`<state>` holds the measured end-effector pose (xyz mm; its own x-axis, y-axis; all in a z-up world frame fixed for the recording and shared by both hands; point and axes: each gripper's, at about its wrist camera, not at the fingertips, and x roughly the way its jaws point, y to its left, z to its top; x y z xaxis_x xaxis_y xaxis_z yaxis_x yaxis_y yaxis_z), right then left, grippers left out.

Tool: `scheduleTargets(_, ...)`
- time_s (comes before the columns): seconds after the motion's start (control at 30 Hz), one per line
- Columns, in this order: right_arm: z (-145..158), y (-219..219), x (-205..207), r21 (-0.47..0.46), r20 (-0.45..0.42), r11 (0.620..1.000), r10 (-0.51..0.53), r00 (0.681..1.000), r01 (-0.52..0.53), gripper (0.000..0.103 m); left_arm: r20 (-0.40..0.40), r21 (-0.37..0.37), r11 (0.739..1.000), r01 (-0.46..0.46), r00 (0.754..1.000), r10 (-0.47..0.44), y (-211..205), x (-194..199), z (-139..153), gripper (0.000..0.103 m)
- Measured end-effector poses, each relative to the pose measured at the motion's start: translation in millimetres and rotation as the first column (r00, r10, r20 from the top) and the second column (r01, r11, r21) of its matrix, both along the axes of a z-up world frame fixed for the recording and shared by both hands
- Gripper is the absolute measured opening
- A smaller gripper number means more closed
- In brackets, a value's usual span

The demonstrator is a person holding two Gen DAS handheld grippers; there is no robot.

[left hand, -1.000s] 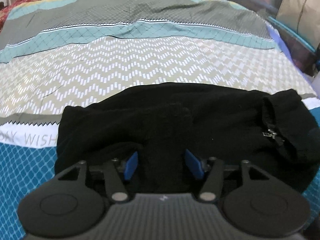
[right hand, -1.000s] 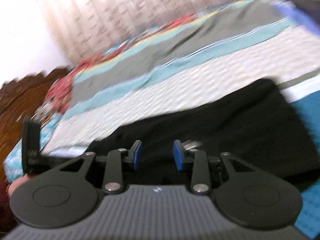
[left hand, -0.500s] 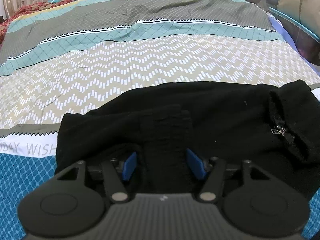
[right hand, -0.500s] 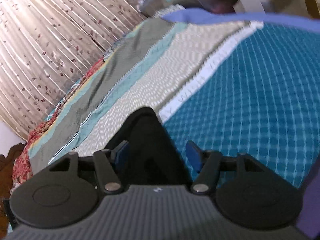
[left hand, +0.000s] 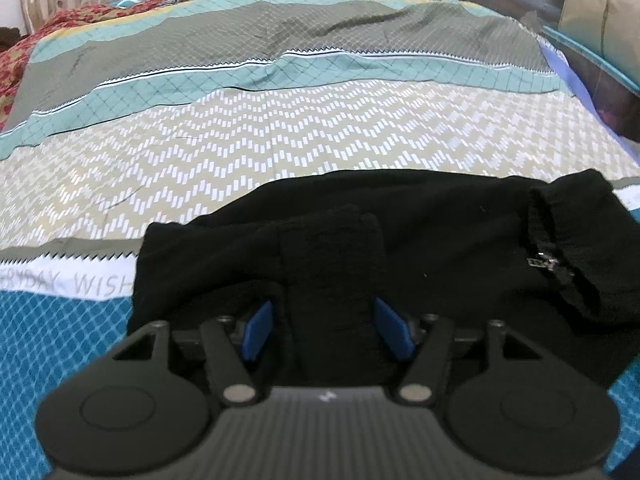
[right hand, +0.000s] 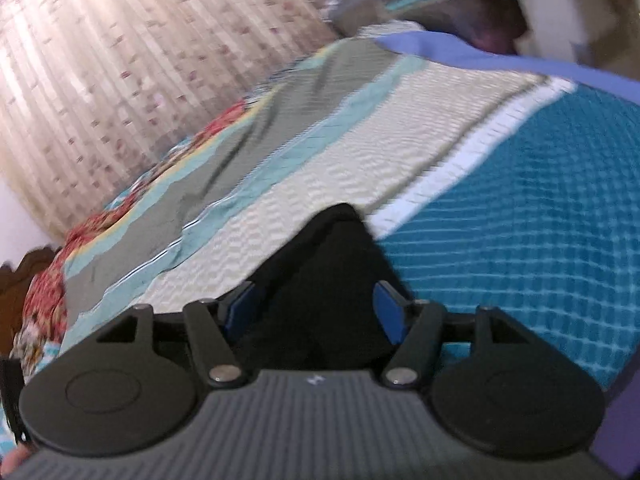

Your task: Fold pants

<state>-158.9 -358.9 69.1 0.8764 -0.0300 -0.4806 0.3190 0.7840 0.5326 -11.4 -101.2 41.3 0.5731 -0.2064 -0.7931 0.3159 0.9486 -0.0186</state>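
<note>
Black pants (left hand: 420, 240) lie folded across the near part of the bed, with a zipper pull (left hand: 540, 262) showing at the right end. My left gripper (left hand: 328, 330) is open, its blue pads on either side of a raised fold of the black cloth. In the right wrist view my right gripper (right hand: 316, 312) is also open, blue pads wide apart, with a corner of the pants (right hand: 332, 264) between them. The view is tilted and blurred.
The bedspread (left hand: 320, 140) has teal, grey and beige zigzag stripes, with a blue checked band (right hand: 520, 220) at the near edge. Curtains (right hand: 120, 60) hang behind the bed. A wooden headboard (right hand: 16, 288) is at the left. Clutter stands beyond the bed's right edge (left hand: 600, 60).
My right gripper swung right from the middle of the pants to their corner and opened wider. My left gripper stayed in place, open over the raised fold.
</note>
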Motion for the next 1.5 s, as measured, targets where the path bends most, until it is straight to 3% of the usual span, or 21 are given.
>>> scheduleTargets(0.13, 4, 34, 16, -0.018, -0.002, 0.992, 0.125, 0.992, -0.125, 0.067, 0.008, -0.016, 1.000, 0.001, 1.000, -0.001, 7, -18, 10, 0.062)
scheduleTargets(0.2, 2, 53, 26, -0.021, -0.019, 0.981, 0.194, 0.981, -0.195, 0.067, 0.021, -0.015, 1.000, 0.002, 1.000, -0.001, 10, -26, 15, 0.074)
scheduleTargets(0.37, -9, 94, 42, -0.027, -0.085, 0.942, 0.332, 0.939, -0.336, 0.067, 0.045, -0.022, 1.000, -0.006, 0.999, 0.007, 21, -43, 23, 0.079)
scheduleTargets(0.5, -15, 112, 47, -0.024, -0.136, 0.922, 0.381, 0.915, -0.387, 0.067, 0.033, -0.030, 0.999, -0.021, 0.999, 0.022, 31, -50, 23, 0.080)
scheduleTargets(0.73, -20, 116, 47, -0.008, -0.214, 0.923, 0.374, 0.902, -0.385, 0.069, 0.029, -0.047, 0.999, -0.022, 0.999, 0.023, 35, -60, 19, 0.091)
scheduleTargets(0.87, -28, 114, 45, 0.024, -0.250, 0.928, 0.366, 0.897, -0.372, 0.070, 0.045, -0.064, 0.998, -0.012, 0.999, 0.014, 36, -65, 19, 0.102)
scheduleTargets(1.5, -29, 120, 39, 0.029, -0.267, 0.927, 0.367, 0.891, -0.374, 0.080, 0.082, -0.050, 0.998, -0.038, 0.996, 0.042, 32, -71, 21, 0.103)
